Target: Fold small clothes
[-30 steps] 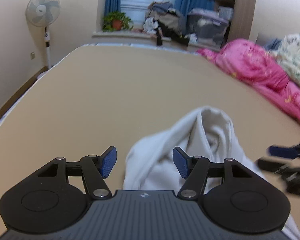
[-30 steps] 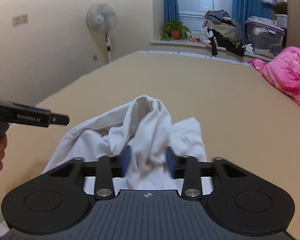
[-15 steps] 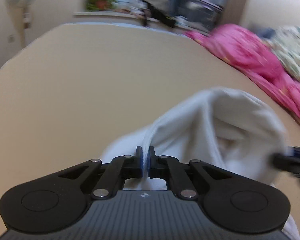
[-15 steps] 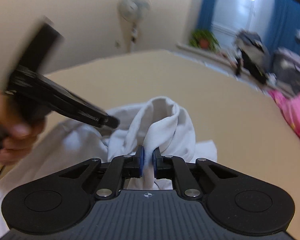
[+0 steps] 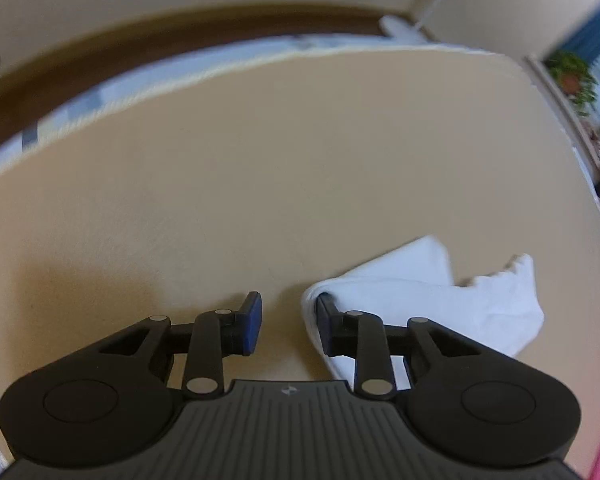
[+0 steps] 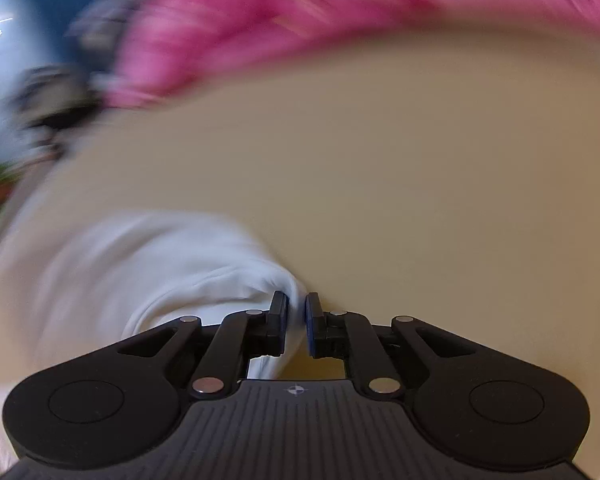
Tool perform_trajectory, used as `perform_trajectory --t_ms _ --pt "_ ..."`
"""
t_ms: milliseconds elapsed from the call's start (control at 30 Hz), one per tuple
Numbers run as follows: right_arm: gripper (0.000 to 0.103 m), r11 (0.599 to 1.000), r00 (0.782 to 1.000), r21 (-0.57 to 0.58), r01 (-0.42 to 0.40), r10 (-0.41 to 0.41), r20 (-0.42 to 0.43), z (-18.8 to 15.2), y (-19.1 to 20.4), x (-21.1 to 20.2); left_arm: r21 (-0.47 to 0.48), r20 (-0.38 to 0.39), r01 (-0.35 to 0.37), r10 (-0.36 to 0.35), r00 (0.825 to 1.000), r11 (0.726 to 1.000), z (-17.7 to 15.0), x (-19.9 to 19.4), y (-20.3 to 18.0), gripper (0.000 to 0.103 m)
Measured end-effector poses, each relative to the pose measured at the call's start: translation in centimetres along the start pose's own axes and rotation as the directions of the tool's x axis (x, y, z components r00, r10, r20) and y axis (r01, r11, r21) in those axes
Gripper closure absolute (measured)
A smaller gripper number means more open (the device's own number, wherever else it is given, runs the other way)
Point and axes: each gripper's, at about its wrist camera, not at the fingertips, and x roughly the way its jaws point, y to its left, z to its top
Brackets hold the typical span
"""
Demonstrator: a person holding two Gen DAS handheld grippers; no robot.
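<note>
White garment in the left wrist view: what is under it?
The garment lies on the tan bed. Its near edge drapes over one finger of the opening left gripper, hiding its pad.

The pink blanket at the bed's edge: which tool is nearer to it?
Right, likely. The right tool faces the pink blanket across bare sheet; the left tool shows it only at the frame's corner.

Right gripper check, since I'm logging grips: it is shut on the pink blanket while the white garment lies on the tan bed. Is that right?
Not quite. The right gripper is shut on the white garment, not the pink blanket, which lies apart at the far side of the tan bed. The right wrist view shows this.
</note>
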Motion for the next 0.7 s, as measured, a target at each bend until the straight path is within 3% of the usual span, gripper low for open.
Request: perform_trajectory --t_ms 67,133,167,200,267,333,400,467,500,567,600,667,700 --pt "0.09 0.996 0.993 -0.078 0.045 -0.036 0.115 0.2 1.0 -1.2 0.074 0.056 0.028 -0.032 0.998 0.997 -0.2 -0.6 -1.7 0.07" --pt "0.083 0.992 0.981 -0.127 0.02 0.005 0.195 0.1 2.2 -2.5 0.156 0.117 0.046 -0.064 0.991 0.987 -0.6 -1.4 -3.3 0.069" --pt "0.075 0.989 0.976 -0.15 -0.012 0.044 0.212 0.0 2.7 -2.8 0.205 0.136 0.064 -0.094 0.986 0.977 -0.6 -1.6 -4.3 0.069" --pt "0.074 0.981 0.973 -0.19 -0.048 0.089 0.215 -0.5 3.4 -3.0 0.255 0.141 0.096 -0.136 0.981 0.962 -0.9 -1.6 -5.4 0.068" --pt "0.073 0.945 0.964 -0.29 -0.15 0.205 0.171 -1.8 5.6 -2.7 0.371 0.098 0.201 -0.254 0.962 0.906 -1.8 -1.5 -8.0 0.064" --pt "0.073 0.863 0.937 -0.415 -0.288 0.344 0.066 -3.8 8.5 -2.2 0.458 -0.002 0.329 -0.369 0.929 0.826 -3.2 -0.8 -10.5 0.063" --pt "0.067 0.745 0.889 -0.521 -0.416 0.454 -0.061 -6.4 12.0 -1.8 0.496 -0.114 0.436 -0.441 0.89 0.751 -4.8 0.5 -12.6 0.063" --pt "0.055 0.641 0.842 -0.573 -0.511 0.506 -0.185 -8.9 14.3 -1.5 0.517 -0.194 0.479 -0.448 0.873 0.709 -6.6 2.1 -14.4 0.063" --pt "0.049 0.599 0.829 -0.595 -0.536 0.508 -0.235 -10.2 15.6 -1.3 0.529 -0.219 0.477 -0.43 0.876 0.702 -7.4 3.0 -15.1 0.063" --pt "0.045 0.555 0.838 -0.64 -0.531 0.458 -0.298 -12.4 17.3 -0.4 0.574 -0.272 0.449 -0.358 0.893 0.685 -9.0 4.9 -16.4 0.062" --pt "0.045 0.549 0.847 -0.653 -0.522 0.427 -0.318 -13.2 17.9 0.4 0.613 -0.289 0.429 -0.317 0.903 0.664 -9.9 5.7 -17.0 0.061" --pt "0.045 0.552 0.871 -0.678 -0.485 0.372 -0.32 -13.8 18.8 2.1 0.7 -0.258 0.392 -0.299 0.918 0.597 -11.2 6.0 -18.1 0.061" --pt "0.046 0.54 0.875 -0.697 -0.472 0.381 -0.297 -14.0 18.9 2.1 0.738 -0.247 0.374 -0.291 0.924 0.562 -11.5 6.0 -18.8 0.062"
